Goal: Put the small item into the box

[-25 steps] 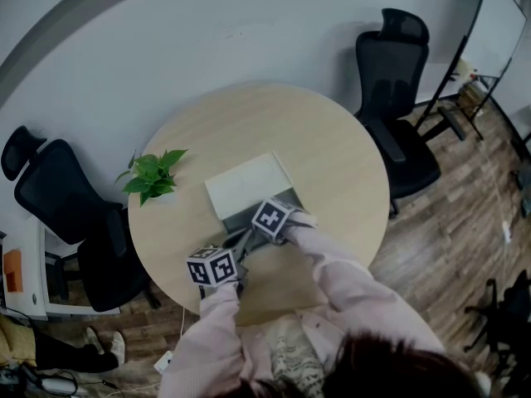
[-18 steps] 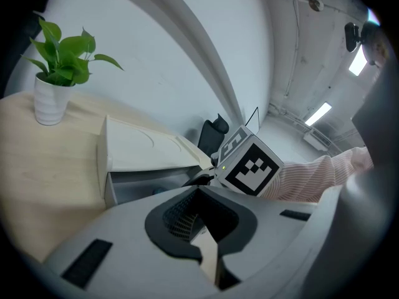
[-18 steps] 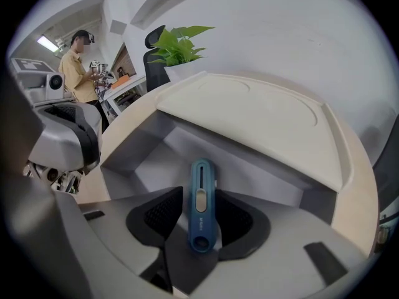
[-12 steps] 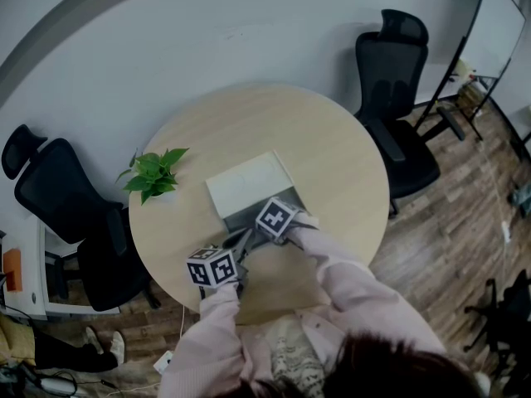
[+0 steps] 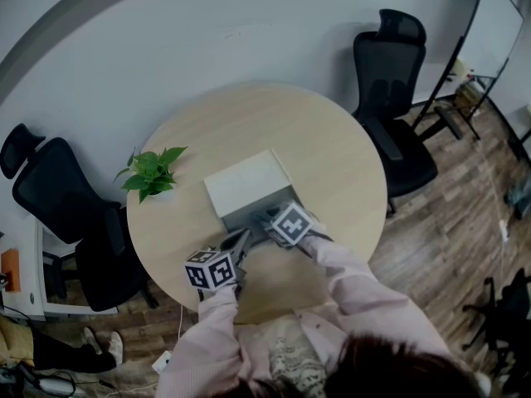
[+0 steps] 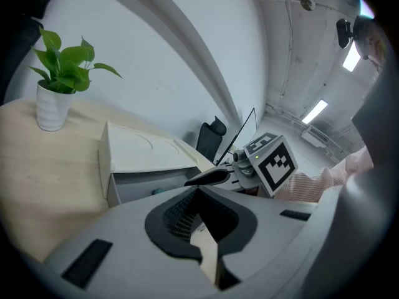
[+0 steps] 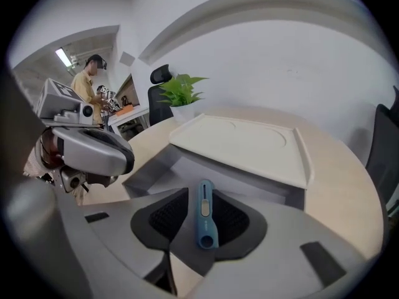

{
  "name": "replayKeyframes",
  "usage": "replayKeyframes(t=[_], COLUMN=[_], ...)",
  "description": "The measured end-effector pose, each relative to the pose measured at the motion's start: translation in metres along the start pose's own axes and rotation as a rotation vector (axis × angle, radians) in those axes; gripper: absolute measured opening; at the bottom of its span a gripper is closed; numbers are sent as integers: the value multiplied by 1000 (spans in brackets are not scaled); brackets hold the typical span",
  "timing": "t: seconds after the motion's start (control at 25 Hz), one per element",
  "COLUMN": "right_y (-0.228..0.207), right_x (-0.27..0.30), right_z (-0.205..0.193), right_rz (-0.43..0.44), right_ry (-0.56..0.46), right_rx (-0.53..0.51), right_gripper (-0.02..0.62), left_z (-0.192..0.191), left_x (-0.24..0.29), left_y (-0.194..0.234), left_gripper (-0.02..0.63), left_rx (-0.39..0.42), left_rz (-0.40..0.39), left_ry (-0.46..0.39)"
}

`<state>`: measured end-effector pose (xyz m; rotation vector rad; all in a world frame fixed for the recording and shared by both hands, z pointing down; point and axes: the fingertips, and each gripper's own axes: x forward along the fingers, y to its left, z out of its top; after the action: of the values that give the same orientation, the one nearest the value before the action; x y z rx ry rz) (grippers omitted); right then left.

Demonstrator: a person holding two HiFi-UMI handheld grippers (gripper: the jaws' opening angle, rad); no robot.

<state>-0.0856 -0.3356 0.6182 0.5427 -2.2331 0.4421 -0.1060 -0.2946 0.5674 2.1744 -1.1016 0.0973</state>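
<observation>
Round wooden bench (image 5: 332, 156): a white box (image 5: 246, 181) sits near its middle with its drawer (image 5: 249, 215) drawn out toward the person. A potted plant (image 5: 152, 175) stands on the bench, apart from the box on the left.

Right gripper (image 5: 264, 218): positioned at the front of the open drawer, aimed into it. Its jaws are closing, and the right gripper view shows them gripping a small blue utility cutter (image 7: 206, 213). The cutter has a grey slider and a hole at its near end. It lies lengthwise between the pads, with its far end pointing at the drawer opening. The cutter is clear of the drawer and is not inside the box.

Left gripper (image 5: 241, 239): just beside the drawer's front left corner, near the right gripper. Its own view shows the jaws drawn together with nothing between them.

The person's pink sleeves (image 5: 348, 272) reach in from the near edge of the bench. Black office chairs (image 5: 394, 98) stand around the bench on a wood floor.
</observation>
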Motion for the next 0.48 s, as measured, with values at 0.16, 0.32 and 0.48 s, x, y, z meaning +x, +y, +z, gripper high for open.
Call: replayKeyframes(t=[0.16,0.32,0.48], right_y=[-10,-5,7], right_x=[-10,-20,-28], right_z=[0,1,5], right_rz=[-45,-39,4], right_ry=[-67,-131,-203], right_rx=[14,52,105], right_gripper=[105,77,49], left_z=[-1,-1,0], left_x=[0,-2,-5], left_y=[-4,-6,-7], left_gripper=[8,8,8], left_rx=[10,31,49], left_rz=[-4,1,9], left_ry=[-6,-16,-30])
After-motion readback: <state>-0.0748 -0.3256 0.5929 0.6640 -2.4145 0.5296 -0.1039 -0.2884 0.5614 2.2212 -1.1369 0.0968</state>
